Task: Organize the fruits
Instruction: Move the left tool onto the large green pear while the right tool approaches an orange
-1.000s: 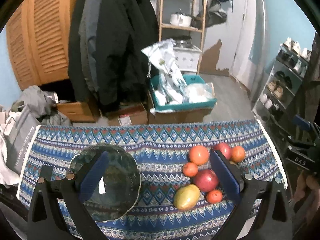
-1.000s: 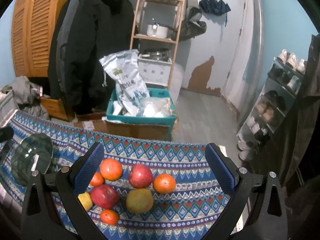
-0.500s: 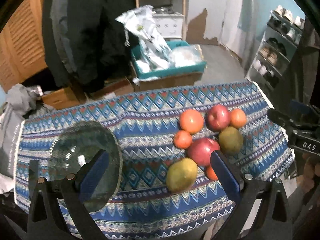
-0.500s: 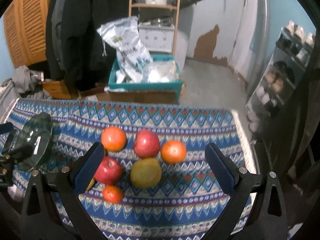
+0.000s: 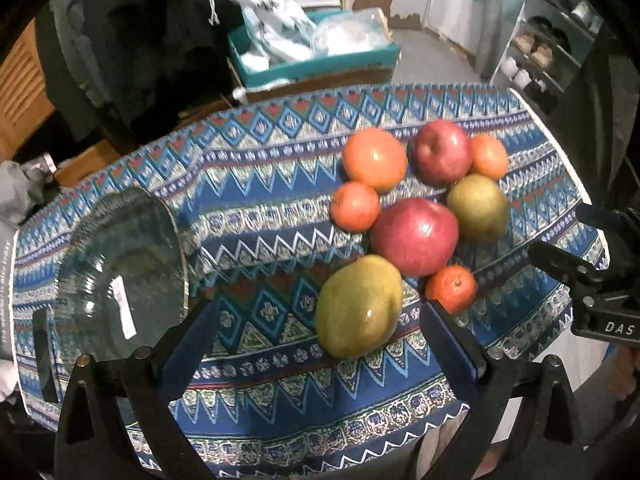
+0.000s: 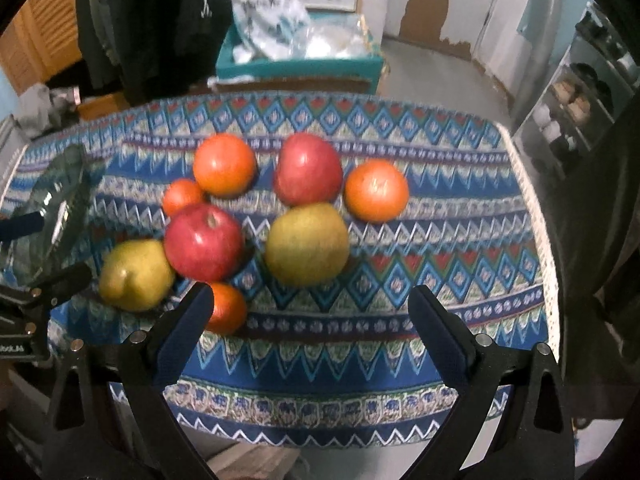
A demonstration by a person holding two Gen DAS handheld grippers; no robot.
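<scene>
**Eight fruits clustered on the table, both hand-held grippers spread and empty**

The left hand-held gripper (image 5: 320, 328) is hanging over the patterned table (image 5: 256, 184) with its jaws spread wide, gripping nothing; the yellow-green mango (image 5: 359, 307) is lying between its fingers. The right hand-held gripper (image 6: 310, 320) is likewise standing released and empty, just in front of the fruit pile.

Eight fruits are sitting together on the right half of the table: two red apples, one near (image 6: 204, 242) and one far (image 6: 308, 169); four orange fruits, two large (image 6: 224, 164) (image 6: 377, 191) and two small (image 6: 182, 197) (image 6: 228, 308); one mango; and one greenish pear (image 6: 307, 245). Most are touching a neighbour.

One empty glass bowl (image 5: 116, 276) is resting well apart from them, at the left end of the table
</scene>
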